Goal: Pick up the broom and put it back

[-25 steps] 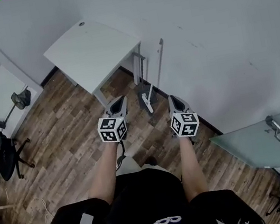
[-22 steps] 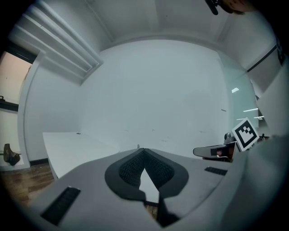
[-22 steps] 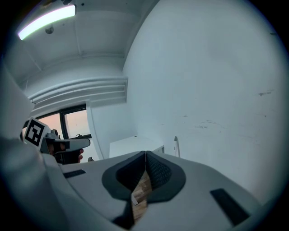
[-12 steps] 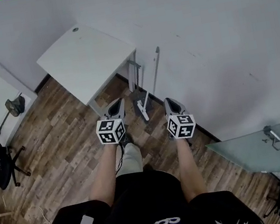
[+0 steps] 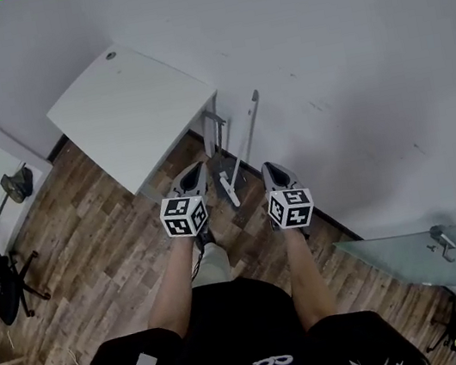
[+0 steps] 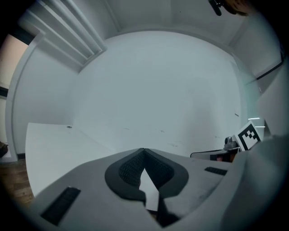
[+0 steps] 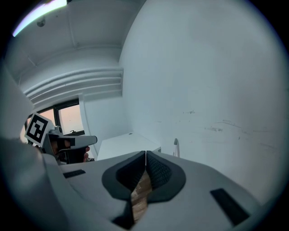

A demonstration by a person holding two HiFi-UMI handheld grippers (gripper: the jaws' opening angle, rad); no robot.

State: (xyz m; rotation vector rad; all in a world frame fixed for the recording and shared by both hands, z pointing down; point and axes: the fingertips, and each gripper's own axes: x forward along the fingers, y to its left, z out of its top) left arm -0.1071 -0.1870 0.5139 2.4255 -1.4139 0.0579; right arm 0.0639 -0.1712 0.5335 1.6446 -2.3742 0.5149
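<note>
In the head view, my left gripper and right gripper flank the grey long-handled broom, which leans on the wall at frame centre beside the white rectangular desk. I judge this the approach.

In the left gripper view, the jaws are together and empty.

In the right gripper view, the jaws are together too, with the handle tip just ahead. Next I need to open a gripper and close it around the handle.

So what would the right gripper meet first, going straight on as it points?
Probably the white wall, just beside the leaning broom handle; depth is unclear, so the right gripper might clip that handle.
</note>
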